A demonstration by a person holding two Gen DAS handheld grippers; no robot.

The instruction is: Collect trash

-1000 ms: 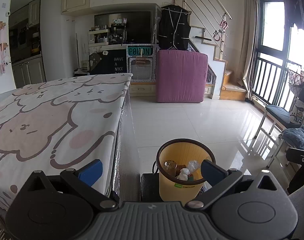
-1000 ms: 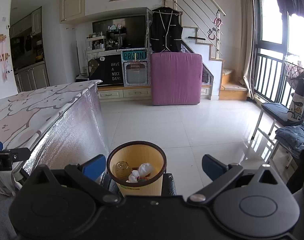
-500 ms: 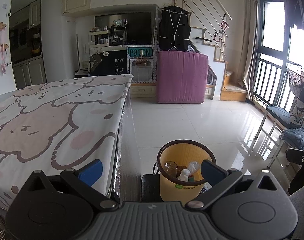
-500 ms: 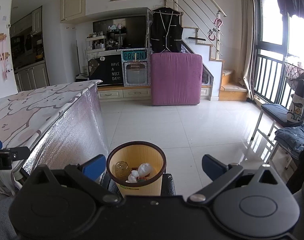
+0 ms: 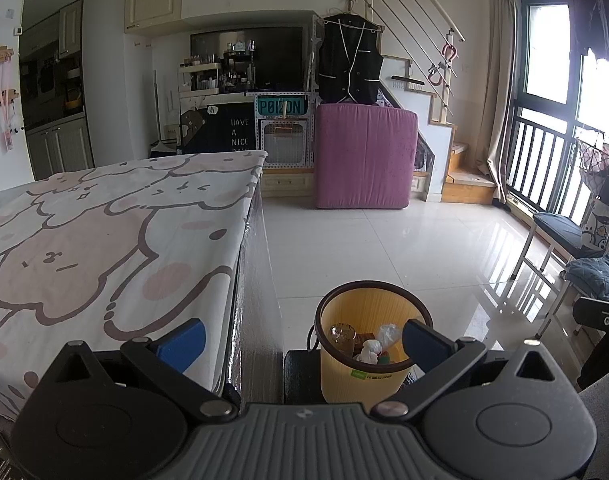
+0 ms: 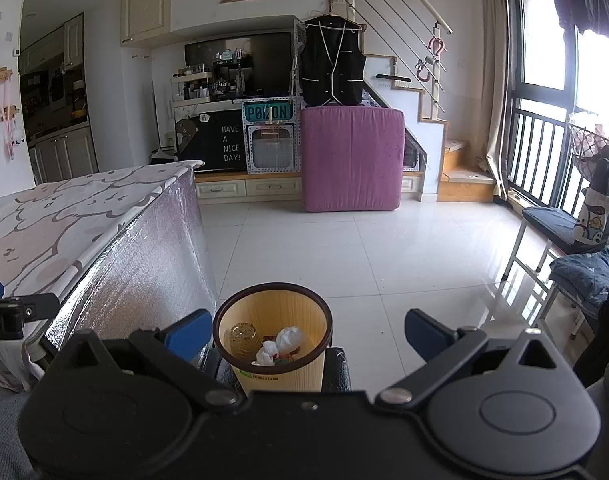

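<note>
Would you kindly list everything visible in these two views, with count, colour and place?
Trash bin: one, yellow with dark rim, on the floor beside the table.
Trash: several pieces, white wads and a clear round item, inside the bin.
Table: one, cartoon-print cloth, left.
Cushion: one, purple, upright by the stairs.
Vest: one, black, hanging above it.
Chair: one, dark seat, by the window.
Left gripper: open, empty.
Right gripper: open, empty.

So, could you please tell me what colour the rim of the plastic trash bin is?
Dark brown, on a yellow ribbed plastic trash bin; clearest in the right wrist view.
</note>
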